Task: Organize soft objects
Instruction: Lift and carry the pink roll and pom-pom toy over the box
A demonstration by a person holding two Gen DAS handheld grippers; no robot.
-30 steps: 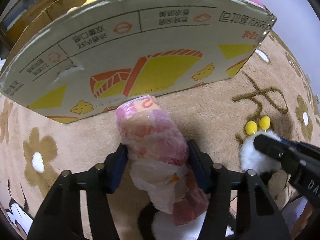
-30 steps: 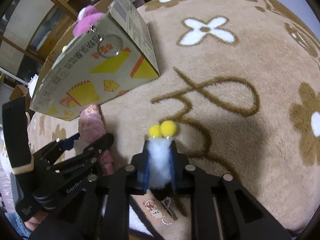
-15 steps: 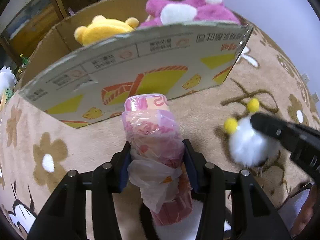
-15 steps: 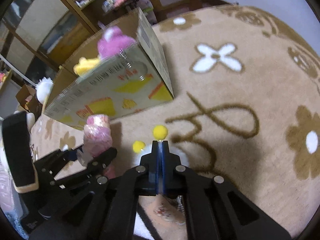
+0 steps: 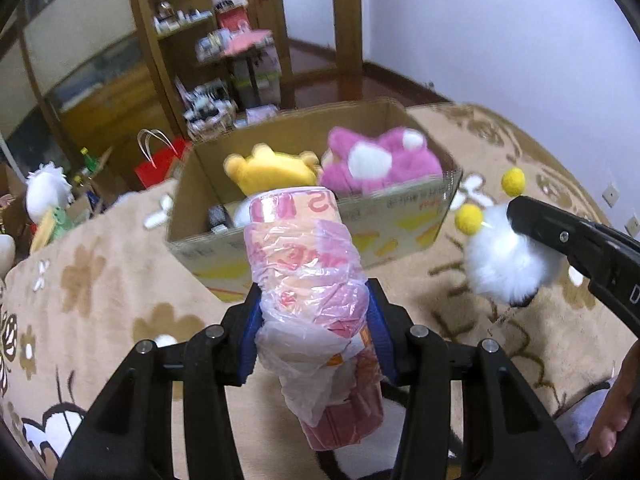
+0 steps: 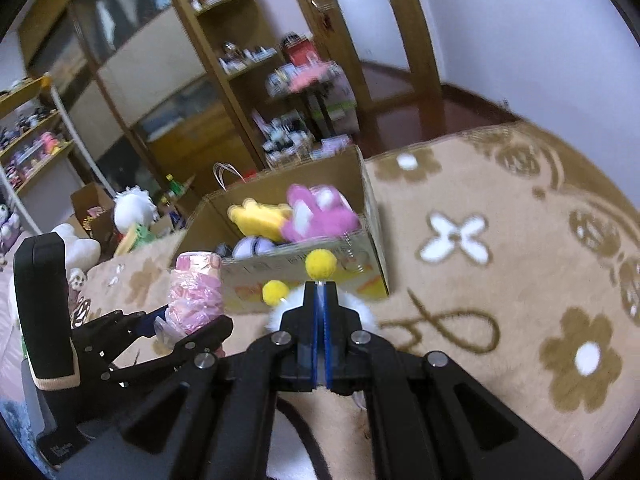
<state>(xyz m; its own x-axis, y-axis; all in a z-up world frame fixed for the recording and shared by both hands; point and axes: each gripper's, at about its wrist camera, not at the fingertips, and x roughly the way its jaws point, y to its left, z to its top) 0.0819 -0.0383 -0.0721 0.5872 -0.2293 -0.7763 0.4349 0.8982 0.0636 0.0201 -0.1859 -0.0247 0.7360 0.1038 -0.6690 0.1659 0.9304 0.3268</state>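
Observation:
My left gripper [image 5: 314, 320] is shut on a pink plastic-wrapped soft roll [image 5: 308, 264], held upright above the rug; it also shows in the right wrist view [image 6: 196, 296]. My right gripper [image 6: 320, 300] is shut on a white fluffy toy with two yellow pom-poms [image 5: 500, 264], its yellow balls [image 6: 320, 263] sticking out past the fingertips. Ahead stands an open cardboard box [image 5: 400, 208] holding a yellow plush [image 5: 272, 172] and a pink plush [image 5: 376, 164]. Both held items hang in front of the box's near wall, above the rug.
A beige flowered rug [image 6: 500, 264] covers the floor. Wooden shelving with small items [image 6: 248, 92] stands behind the box. A red bag [image 5: 160, 160] and white plush toys [image 6: 132, 208] sit at the left. A white wall [image 5: 480, 32] is at the right.
Both grippers have risen and tilted up with their loads. The box now appears lower and farther, its inside visible. The right gripper closed tighter on the white toy.

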